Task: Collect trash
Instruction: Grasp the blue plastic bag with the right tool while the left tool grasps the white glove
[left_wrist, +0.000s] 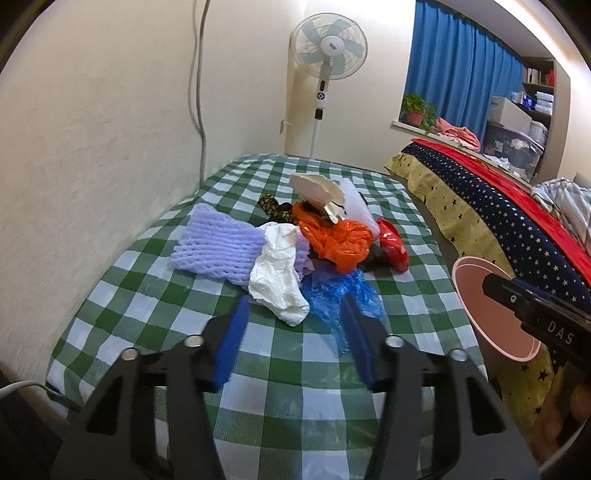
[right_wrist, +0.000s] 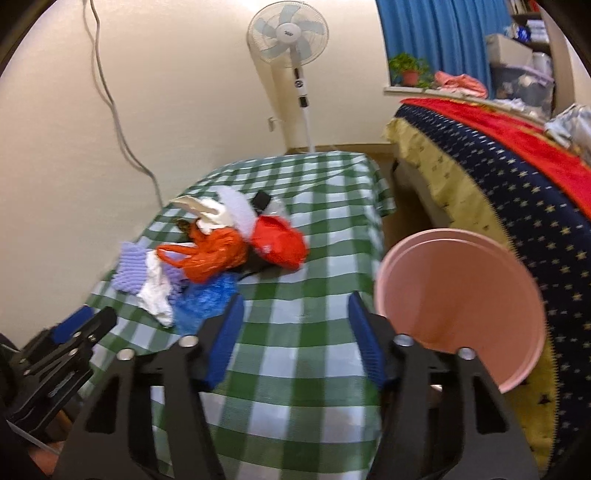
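Observation:
A heap of trash lies on the green checked table (left_wrist: 155, 295): purple foam netting (left_wrist: 218, 243), a crumpled white tissue (left_wrist: 277, 280), an orange plastic bag (left_wrist: 336, 240), a blue plastic bag (left_wrist: 340, 295), a red wrapper (left_wrist: 393, 245) and a white paper piece (left_wrist: 317, 188). My left gripper (left_wrist: 295, 314) is open and empty just in front of the tissue and blue bag. My right gripper (right_wrist: 295, 306) is open and empty over the table, right of the heap (right_wrist: 218, 251). A pink bin (right_wrist: 458, 295) stands right of the table, next to the right gripper.
A bed with a star-patterned blanket (left_wrist: 498, 206) runs along the right, close to the pink bin (left_wrist: 480, 295). A standing fan (left_wrist: 327, 48) is behind the table by the cream wall. A cable (left_wrist: 197, 92) hangs down the wall on the left.

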